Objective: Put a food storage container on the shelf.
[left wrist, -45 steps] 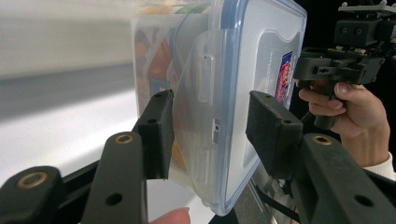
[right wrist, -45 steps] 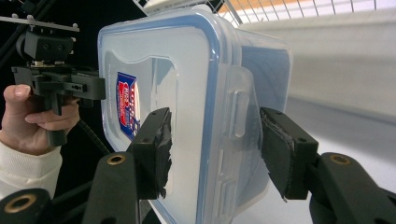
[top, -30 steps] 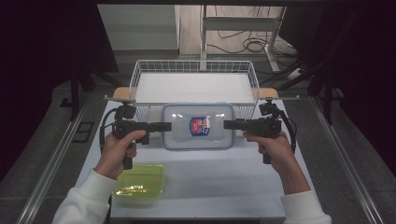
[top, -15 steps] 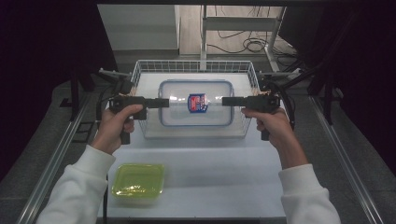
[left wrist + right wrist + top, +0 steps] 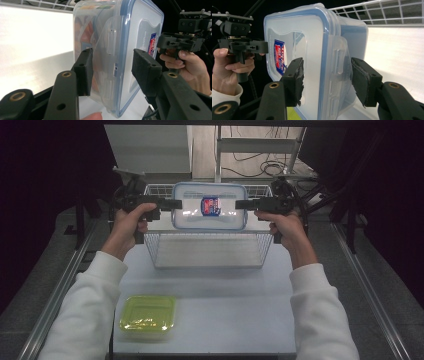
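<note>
Clear plastic box [image 5: 209,213] with a blue-rimmed lid and a red-and-blue label, carried in the air over the wire basket [image 5: 210,251]. High view: left tool [image 5: 175,204] clamps the box's left end, right tool [image 5: 240,204] the right end, one hand behind each. Two opposed grips keep the wide box level; either one alone would likely let it tip. Basket sits at the far middle of the white table [image 5: 225,320], its bed bare, so there is room below to lower the box. Basket walls run close to the box's ends; the tools may need to stay above the rim. Green container [image 5: 147,313] rests near the front left table edge, well apart from the carrying path.

Left gripper view: left tool [image 5: 112,68] half-closed on the box [image 5: 125,45], one pad on the underside, the other on the lid face near the side latch. Contact on the lid pad is hard to judge; it looks pressed. Right tool [image 5: 163,41] across the box, in the other hand.

Right gripper view: right tool [image 5: 327,78] straddles the box [image 5: 312,50] edge by its latch, worn pads on lid and base. Basket wire [image 5: 392,12] runs behind, white bed open beneath. Left tool [image 5: 263,46] at the far end.
</note>
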Available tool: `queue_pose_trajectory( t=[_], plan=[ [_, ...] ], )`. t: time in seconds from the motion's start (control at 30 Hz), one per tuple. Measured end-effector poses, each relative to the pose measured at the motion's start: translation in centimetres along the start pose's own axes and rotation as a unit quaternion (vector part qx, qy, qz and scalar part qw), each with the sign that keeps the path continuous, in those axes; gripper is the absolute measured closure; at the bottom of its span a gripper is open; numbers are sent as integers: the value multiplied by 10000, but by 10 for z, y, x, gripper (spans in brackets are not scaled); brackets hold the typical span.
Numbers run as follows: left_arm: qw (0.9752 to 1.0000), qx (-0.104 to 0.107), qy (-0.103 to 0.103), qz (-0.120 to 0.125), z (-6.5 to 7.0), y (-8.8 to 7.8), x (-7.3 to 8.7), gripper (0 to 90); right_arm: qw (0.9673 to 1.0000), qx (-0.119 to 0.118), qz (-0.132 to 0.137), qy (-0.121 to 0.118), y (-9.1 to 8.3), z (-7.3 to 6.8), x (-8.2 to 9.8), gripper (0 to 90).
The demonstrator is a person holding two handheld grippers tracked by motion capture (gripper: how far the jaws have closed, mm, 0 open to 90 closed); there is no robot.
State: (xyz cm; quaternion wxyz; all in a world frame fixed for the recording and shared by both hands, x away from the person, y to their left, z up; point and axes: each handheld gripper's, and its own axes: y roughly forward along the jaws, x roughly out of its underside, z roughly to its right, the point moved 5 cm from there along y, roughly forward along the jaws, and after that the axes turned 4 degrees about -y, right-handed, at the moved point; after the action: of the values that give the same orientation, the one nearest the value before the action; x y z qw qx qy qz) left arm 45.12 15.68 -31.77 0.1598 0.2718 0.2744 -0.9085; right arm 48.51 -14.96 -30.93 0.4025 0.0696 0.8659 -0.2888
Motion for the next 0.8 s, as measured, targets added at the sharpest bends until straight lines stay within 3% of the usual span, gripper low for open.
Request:
queue_pose_trajectory(
  t=[0.2,0.37,0.5,0.8],
  plan=[
    [9998,101,-171,-28,-16,9,-13,519,9998,146,-76,56,9,9,-17,454],
    [9993,202,-309,-49,-28,15,-15,519,9996,218,-159,129,17,15,-19,453],
    [9989,234,-391,-45,-32,16,-17,520,9994,205,-74,274,20,19,-20,453],
    [9960,270,-855,-25,-42,23,-24,504,9958,361,-42,843,33,30,-24,411]
  ],
)
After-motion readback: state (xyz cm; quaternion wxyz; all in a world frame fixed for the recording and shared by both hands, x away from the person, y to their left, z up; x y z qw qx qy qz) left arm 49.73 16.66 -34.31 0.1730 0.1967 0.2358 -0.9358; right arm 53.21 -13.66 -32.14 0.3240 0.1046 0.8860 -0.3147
